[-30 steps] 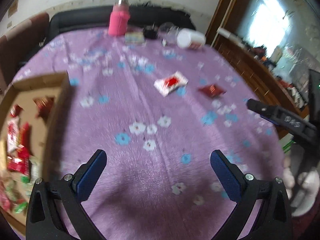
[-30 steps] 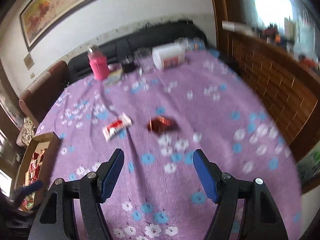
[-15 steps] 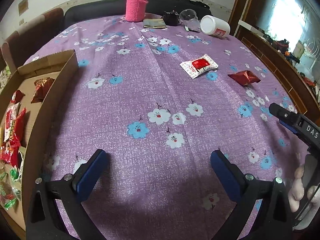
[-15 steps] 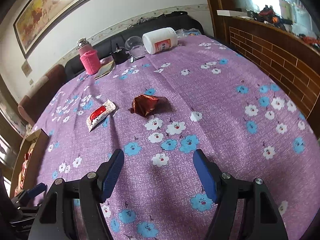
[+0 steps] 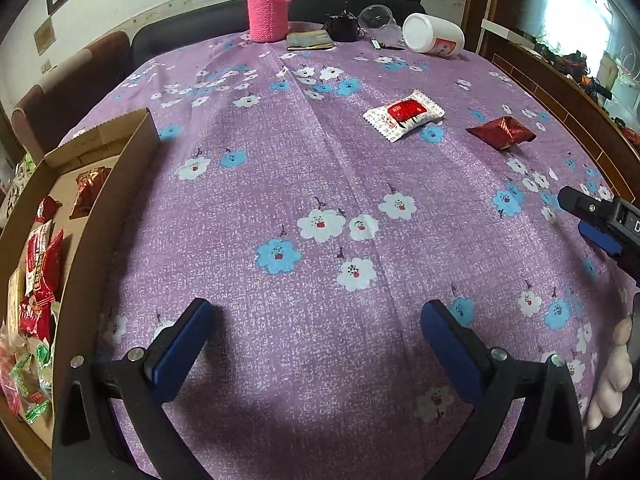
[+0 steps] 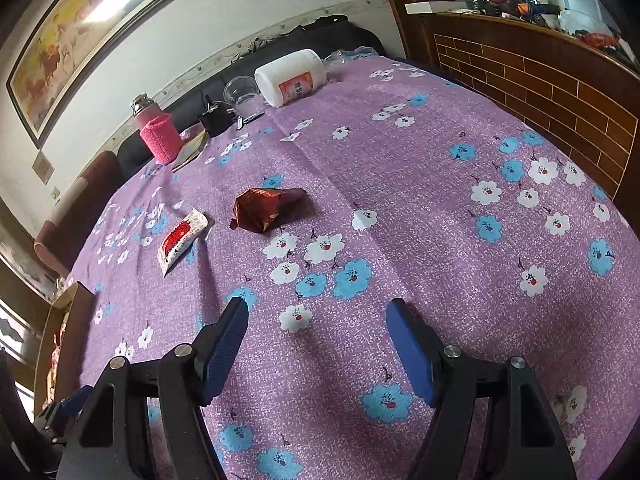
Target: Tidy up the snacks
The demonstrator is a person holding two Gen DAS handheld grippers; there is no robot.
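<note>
Both lowered toward tablecloth | left hand-held gripper wide, empty | right hand-held gripper wide, empty

White wall, framed painting, brick-pattern wooden partition.

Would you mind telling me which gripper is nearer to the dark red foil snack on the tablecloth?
Right. The right gripper points toward the dark red foil snack, lying just ahead, slightly left. The left gripper sits farther back, with the snack far ahead to its right.

Desk count: 1 white-and-red snack packet, 1 dark red foil snack, 1 cardboard box, 2 hand-held grippers: left, right.
</note>
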